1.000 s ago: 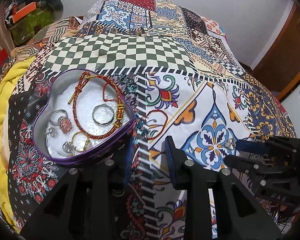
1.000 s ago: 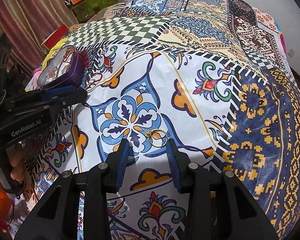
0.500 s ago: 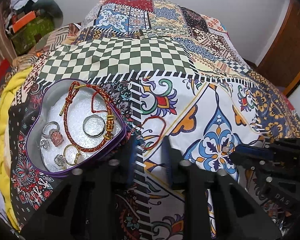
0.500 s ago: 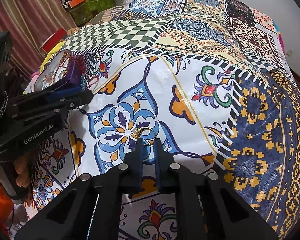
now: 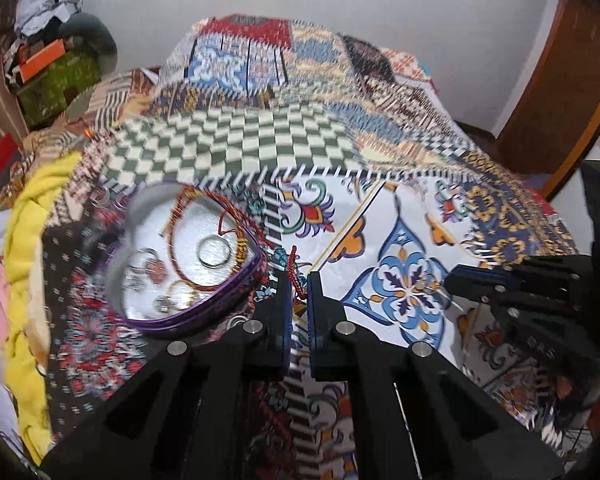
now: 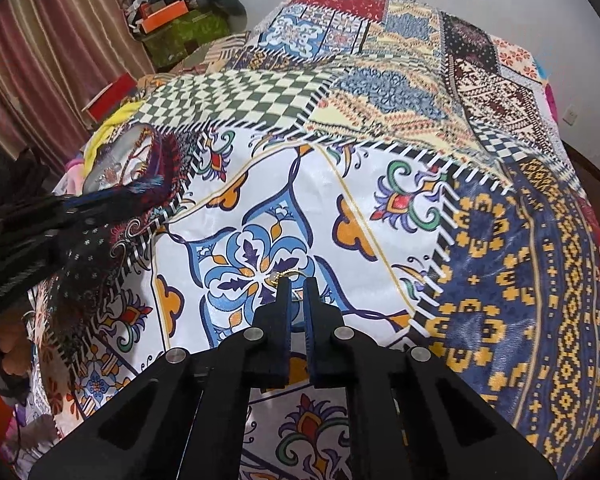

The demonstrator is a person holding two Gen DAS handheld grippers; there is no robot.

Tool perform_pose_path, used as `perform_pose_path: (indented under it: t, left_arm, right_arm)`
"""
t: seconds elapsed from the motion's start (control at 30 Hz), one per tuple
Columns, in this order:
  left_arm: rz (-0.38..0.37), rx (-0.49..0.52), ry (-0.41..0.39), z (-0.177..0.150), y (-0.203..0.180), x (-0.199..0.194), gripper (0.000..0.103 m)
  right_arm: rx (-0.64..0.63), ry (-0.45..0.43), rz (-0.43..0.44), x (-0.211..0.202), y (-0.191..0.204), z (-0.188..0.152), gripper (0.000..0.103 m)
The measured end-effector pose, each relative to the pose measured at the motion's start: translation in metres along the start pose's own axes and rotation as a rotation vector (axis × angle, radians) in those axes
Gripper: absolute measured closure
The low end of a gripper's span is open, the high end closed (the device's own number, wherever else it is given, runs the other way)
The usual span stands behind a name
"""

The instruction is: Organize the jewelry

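My left gripper (image 5: 299, 280) has its two fingers drawn nearly together on a red cord bracelet (image 5: 294, 276), which sticks up between the tips just off the right edge of the heart-shaped tin (image 5: 204, 320). The left view is smeared, so I can only say the cord seems pinched rather than merely lying between the pads. The tin sits open on the patterned bedspread (image 5: 340, 208), with a purple rim and a silvery floor. Inside it I make out a braided red-and-gold bracelet (image 5: 196, 216) looped along the far wall, a plain silver ring (image 5: 214, 251) near the middle, a gold ring (image 5: 183, 295) closer to me, and a few smaller rings on the left that are too blurred to separate.

My right gripper (image 6: 296, 280) is closed down on a thin gold ring (image 6: 286, 275), whose upper arc and small setting show just above the fingertips. It rests over the blue-and-orange flower medallion (image 6: 252, 268) printed on the white panel of the cloth, well apart from the tin (image 6: 116, 160), which lies at the far left of that view behind the left tool.
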State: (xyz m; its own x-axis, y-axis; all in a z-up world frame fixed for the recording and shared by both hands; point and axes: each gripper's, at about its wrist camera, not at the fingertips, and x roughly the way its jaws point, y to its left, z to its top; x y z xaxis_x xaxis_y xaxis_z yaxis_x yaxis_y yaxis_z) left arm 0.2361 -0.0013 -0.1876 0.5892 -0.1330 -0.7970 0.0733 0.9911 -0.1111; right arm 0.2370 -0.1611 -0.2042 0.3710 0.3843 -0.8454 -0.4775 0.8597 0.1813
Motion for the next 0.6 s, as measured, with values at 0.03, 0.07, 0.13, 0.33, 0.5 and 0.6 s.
perform_pose_path:
  t: [0.03,0.07,0.13,0.33,0.5,0.6]
  left_arm:
    - [0.001,0.004,-0.015,0.0,0.001,-0.008,0.098]
    - [-0.001,0.004,-0.028,0.0,0.002,-0.015,0.098]
    - [-0.006,0.0,-0.045,0.001,0.005,-0.024,0.098]
    - [-0.006,-0.017,-0.094,0.006,0.015,-0.045,0.098]
    - [-0.009,-0.024,-0.105,0.006,0.02,-0.048,0.098]
    - [-0.009,-0.028,-0.11,0.006,0.023,-0.048,0.098]
  right_arm:
    - [0.004,0.004,0.008,-0.001,-0.001,0.0,0.098]
    - [0.012,0.016,0.019,-0.001,-0.002,0.001,0.098]
    - [0.023,0.042,0.03,0.0,-0.002,0.0,0.096]
    - [0.012,0.083,-0.007,0.012,0.004,0.002,0.063]
    - [0.003,0.124,-0.019,0.027,0.008,0.008,0.063]
    - [-0.024,0.111,-0.037,0.03,0.011,0.011,0.063]
